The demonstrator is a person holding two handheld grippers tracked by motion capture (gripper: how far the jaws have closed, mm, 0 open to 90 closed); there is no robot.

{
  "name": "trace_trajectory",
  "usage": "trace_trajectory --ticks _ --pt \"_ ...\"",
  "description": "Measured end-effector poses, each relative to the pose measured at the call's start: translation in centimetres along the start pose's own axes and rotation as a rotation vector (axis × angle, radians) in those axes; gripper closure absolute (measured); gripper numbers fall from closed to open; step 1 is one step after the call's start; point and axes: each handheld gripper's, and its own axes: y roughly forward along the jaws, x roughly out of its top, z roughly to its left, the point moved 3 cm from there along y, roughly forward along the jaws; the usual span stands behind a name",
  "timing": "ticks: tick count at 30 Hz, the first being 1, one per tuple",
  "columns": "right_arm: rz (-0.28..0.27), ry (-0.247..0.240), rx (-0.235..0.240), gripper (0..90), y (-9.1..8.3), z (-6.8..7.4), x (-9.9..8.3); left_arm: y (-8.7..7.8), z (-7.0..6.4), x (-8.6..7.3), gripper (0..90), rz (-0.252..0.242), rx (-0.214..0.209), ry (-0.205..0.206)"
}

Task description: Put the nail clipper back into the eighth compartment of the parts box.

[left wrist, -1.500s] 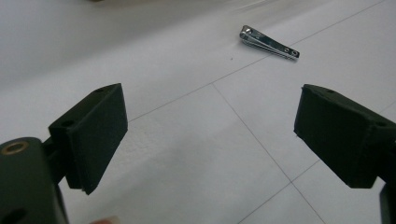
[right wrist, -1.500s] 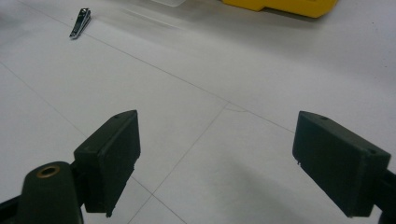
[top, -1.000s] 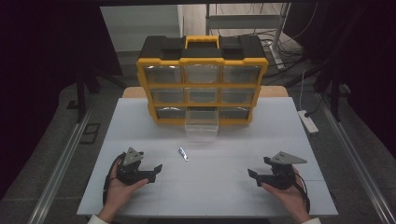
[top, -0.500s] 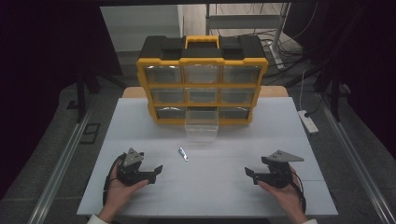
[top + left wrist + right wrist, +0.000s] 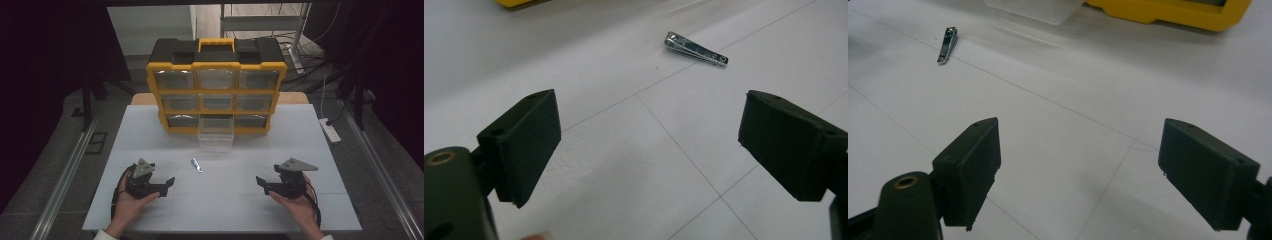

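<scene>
So it's a white desk [image 5: 150, 140] with thin seam lines running across the top. At the far side sits a yellow and black organizer box [image 5: 216, 85] with clear drawers, and one clear drawer [image 5: 216, 134] from the bottom row is pulled out over the desk. A small metal nail clipper [image 5: 195, 164] lies flat by itself near the middle, just in front of that drawer.
</scene>
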Motion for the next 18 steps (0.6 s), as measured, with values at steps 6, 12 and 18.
trace_trajectory --ticks 6,12,18 --pt "0.005 -0.017 0.006 18.1 0.6 0.8 0.5 0.0 0.0 0.0 10.8 -0.001 -0.004 -0.001" --pt "0.006 -0.034 0.011 18.4 1.1 1.4 1.0 0.0 0.0 0.0 10.8 -0.002 -0.005 0.001" --pt "0.005 -0.045 0.023 18.9 1.8 2.3 1.9 0.1 0.0 0.0 10.8 0.001 -0.007 0.004"
